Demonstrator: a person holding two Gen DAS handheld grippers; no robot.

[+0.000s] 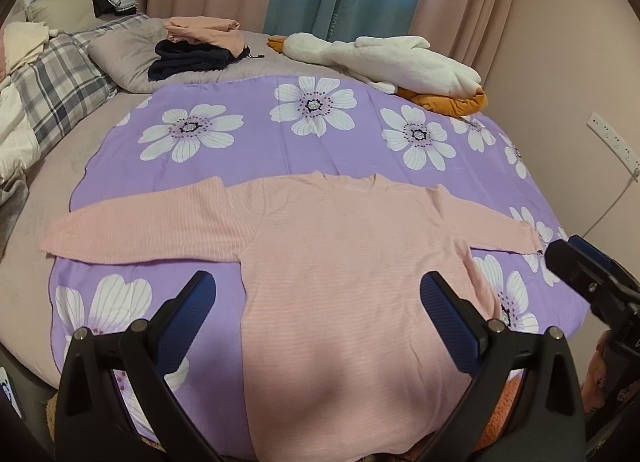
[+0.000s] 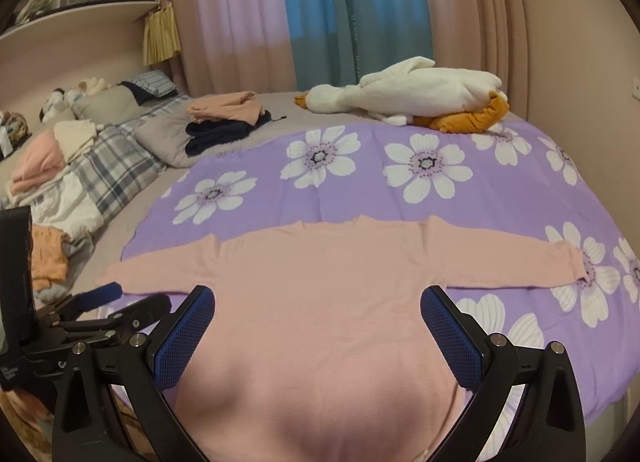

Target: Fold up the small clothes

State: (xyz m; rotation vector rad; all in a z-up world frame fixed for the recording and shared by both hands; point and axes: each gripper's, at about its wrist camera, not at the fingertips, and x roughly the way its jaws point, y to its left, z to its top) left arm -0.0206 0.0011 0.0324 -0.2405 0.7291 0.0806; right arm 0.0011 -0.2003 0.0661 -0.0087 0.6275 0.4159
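A pink ribbed sweater lies flat on a purple sheet with white flowers, both sleeves spread sideways, neckline away from me. It also shows in the right wrist view. My left gripper is open and empty, hovering over the sweater's lower body near its left edge. My right gripper is open and empty above the lower body. The right gripper also shows at the right edge of the left wrist view; the left gripper shows at the left of the right wrist view.
A stack of folded clothes lies on a grey pillow at the back left. A white plush goose lies at the back right. A plaid blanket and more clothes lie on the left. Curtains hang behind the bed.
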